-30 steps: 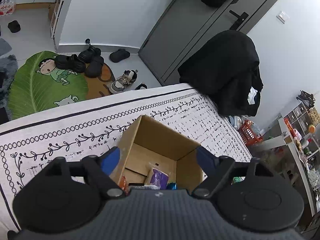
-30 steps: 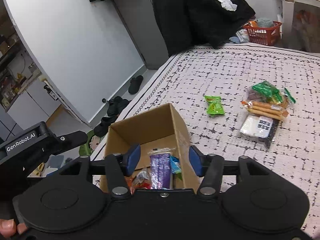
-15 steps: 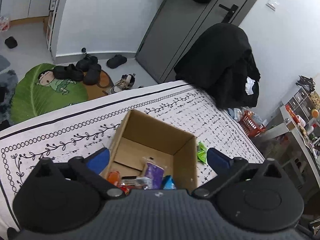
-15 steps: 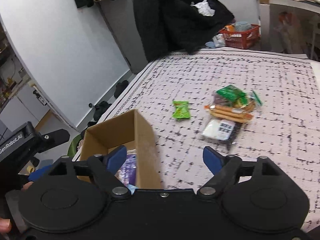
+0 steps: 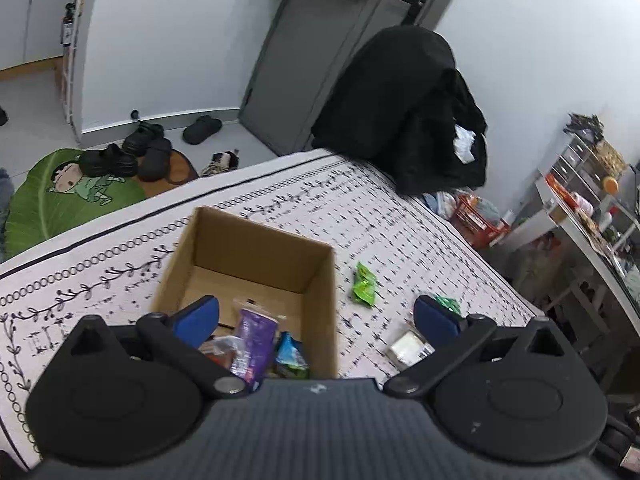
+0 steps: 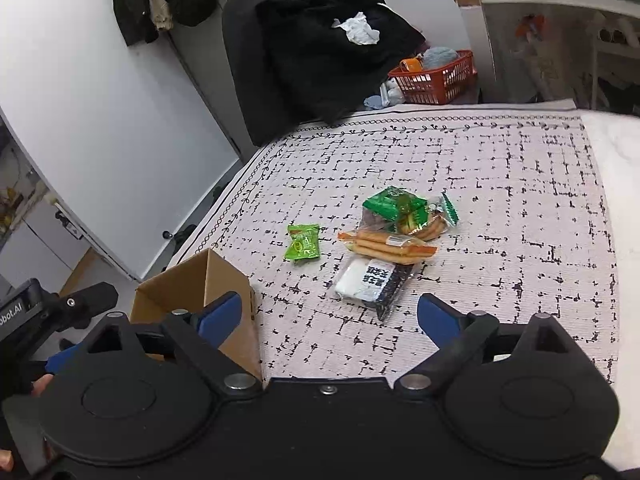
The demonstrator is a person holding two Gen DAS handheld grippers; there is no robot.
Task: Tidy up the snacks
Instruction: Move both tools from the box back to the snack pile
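Overhead, both cameras look down on a counter (image 6: 500, 208) spread with a pale cloth printed with black dashes and a vine border. An open cardboard box (image 5: 256, 268) stands on the cloth and serves as the landmark. Beyond the box a black coat (image 5: 404, 108) is draped over something at the cloth's far edge, with a grey door (image 5: 320, 52) behind it and a red basket (image 6: 436, 76) on the floor beside the coat. Left of the box, on the floor, lie a green leaf-shaped mat (image 5: 60, 200) and several dark shoes (image 5: 132, 156).

The left gripper (image 5: 316, 316) hangs over the box's near side with its blue fingers (image 5: 198, 318) spread wide and nothing between them; its jaws have just been opening. One finger sits over the box's interior, the other to the right of the box, over the cloth. The right gripper (image 6: 328, 316) is released too, jaws just opened further, fingers (image 6: 436, 318) empty, one in front of the box's right wall.

Inside the box lie a purple packet (image 5: 256, 340) and a blue one (image 5: 290, 354), near the left fingers. Right of the box, apart from it, rests a small green packet (image 6: 303, 243). Further right sits a pile of snacks (image 6: 396, 236): a green bag, long orange sticks, and a black-and-white packet (image 6: 372, 282) that lies ahead of the right fingers.
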